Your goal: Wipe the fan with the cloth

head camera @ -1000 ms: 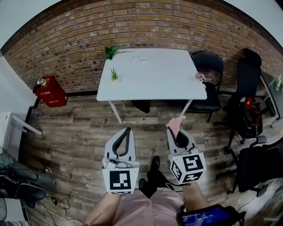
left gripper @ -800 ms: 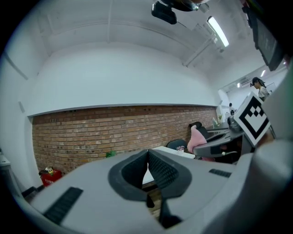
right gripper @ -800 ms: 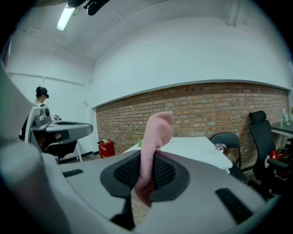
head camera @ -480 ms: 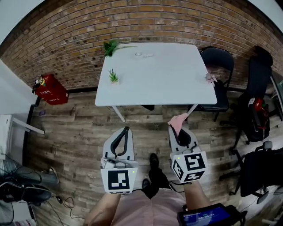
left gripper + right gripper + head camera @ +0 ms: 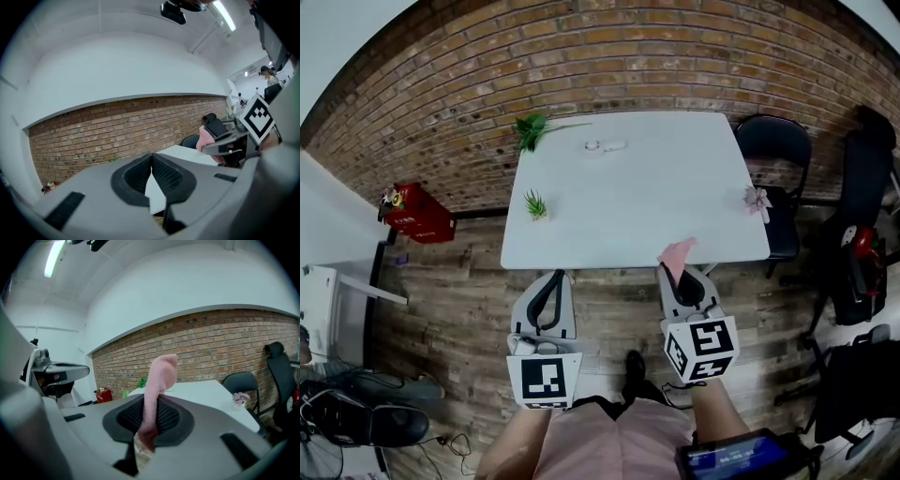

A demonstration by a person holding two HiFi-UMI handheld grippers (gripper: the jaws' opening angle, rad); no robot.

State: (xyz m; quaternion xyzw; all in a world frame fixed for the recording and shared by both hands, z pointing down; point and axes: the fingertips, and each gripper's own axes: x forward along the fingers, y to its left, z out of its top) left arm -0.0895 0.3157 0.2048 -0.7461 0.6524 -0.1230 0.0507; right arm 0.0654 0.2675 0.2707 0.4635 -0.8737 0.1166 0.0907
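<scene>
My right gripper (image 5: 672, 274) is shut on a pink cloth (image 5: 678, 253), whose free end sticks up past the jaws and overlaps the near edge of the white table (image 5: 609, 239). In the right gripper view the cloth (image 5: 157, 380) stands upright between the dark pads (image 5: 168, 417). My left gripper (image 5: 554, 278) is shut with nothing in it; its pads (image 5: 164, 173) meet in a thin line. Both grippers hang side by side just short of the table's front edge. A small white object (image 5: 605, 145) lies at the table's far side. No fan is clearly recognisable.
Two small green plants (image 5: 533, 202) (image 5: 531, 128) stand on the table's left part, a pink flower (image 5: 757, 199) at its right edge. Black chairs (image 5: 776, 178) stand to the right, a red box (image 5: 414, 214) by the brick wall at the left, dark gear (image 5: 352, 420) on the floor.
Both grippers have moved forward toward the table, and the table now fills more of the head view. The cloth's tip now reaches the table's near edge. Both jaws stayed shut.
</scene>
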